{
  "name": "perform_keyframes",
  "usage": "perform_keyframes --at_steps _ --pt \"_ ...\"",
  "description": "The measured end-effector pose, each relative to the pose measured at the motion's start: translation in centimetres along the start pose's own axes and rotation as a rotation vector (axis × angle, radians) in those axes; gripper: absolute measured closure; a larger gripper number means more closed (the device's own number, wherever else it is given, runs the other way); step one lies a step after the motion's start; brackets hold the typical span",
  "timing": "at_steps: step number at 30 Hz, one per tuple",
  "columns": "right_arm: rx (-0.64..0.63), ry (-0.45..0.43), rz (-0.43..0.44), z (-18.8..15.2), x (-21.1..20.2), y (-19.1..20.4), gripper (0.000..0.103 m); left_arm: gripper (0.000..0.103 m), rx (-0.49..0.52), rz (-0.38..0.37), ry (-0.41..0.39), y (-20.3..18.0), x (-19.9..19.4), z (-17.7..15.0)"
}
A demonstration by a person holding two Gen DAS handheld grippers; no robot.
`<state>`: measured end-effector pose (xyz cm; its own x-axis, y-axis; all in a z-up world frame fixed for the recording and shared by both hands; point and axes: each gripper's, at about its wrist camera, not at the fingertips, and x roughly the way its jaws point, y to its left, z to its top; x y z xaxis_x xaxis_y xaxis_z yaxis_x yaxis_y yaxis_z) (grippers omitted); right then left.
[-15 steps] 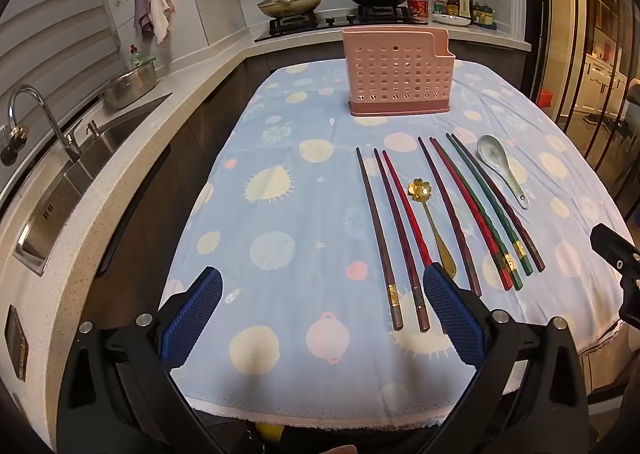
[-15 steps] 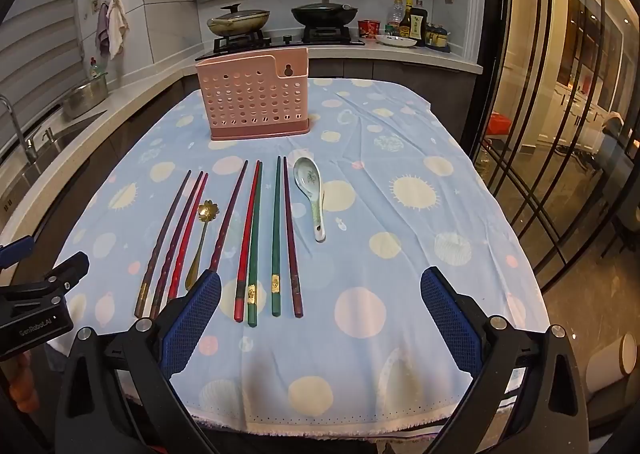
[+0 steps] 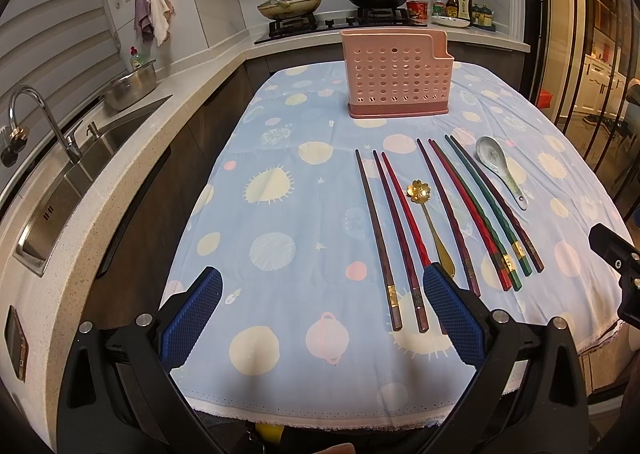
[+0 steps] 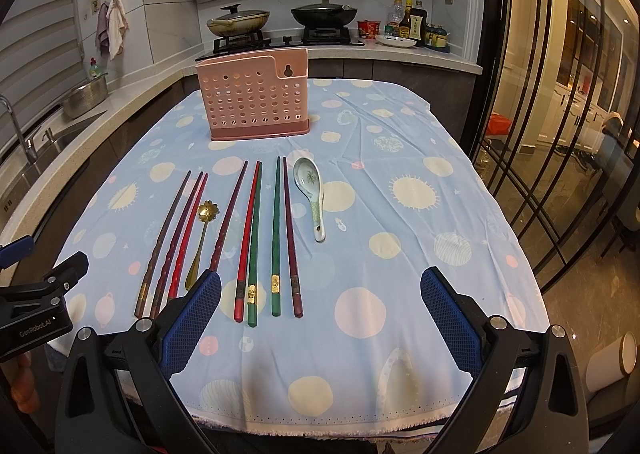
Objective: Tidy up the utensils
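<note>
- Left gripper (image 3: 322,318) – jaws spread wide, holding nothing, above the near edge of the tablecloth (image 3: 288,214).
- Right gripper (image 4: 320,318) – likewise wide open and empty.
- Chopsticks (image 4: 276,238), gold flower spoon (image 4: 202,238) and ceramic spoon (image 4: 310,190) lie in a row.
- Pink perforated utensil holder (image 4: 254,94) stands upright beyond them.

The tablecloth (image 4: 400,142) is pale blue, printed with cream suns, pink dots and striped planets. The perforated utensil holder (image 4: 256,98) is salmon pink. The chopsticks (image 4: 256,238) run brown, maroon, red and dark green, with gold bands. The flower-bowled spoon (image 4: 202,238) is gold; the ceramic spoon (image 4: 310,190) is pale with green leaves.
</note>
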<state>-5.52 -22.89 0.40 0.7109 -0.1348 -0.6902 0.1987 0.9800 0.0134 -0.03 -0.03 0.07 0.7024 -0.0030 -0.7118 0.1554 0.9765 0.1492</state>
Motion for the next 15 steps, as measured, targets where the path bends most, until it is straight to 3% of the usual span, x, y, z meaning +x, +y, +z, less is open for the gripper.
perform_keyframes --at_steps 15 --pt "0.001 0.002 -0.001 0.01 0.08 0.06 0.007 0.007 -0.001 -0.002 0.003 -0.26 -0.04 0.36"
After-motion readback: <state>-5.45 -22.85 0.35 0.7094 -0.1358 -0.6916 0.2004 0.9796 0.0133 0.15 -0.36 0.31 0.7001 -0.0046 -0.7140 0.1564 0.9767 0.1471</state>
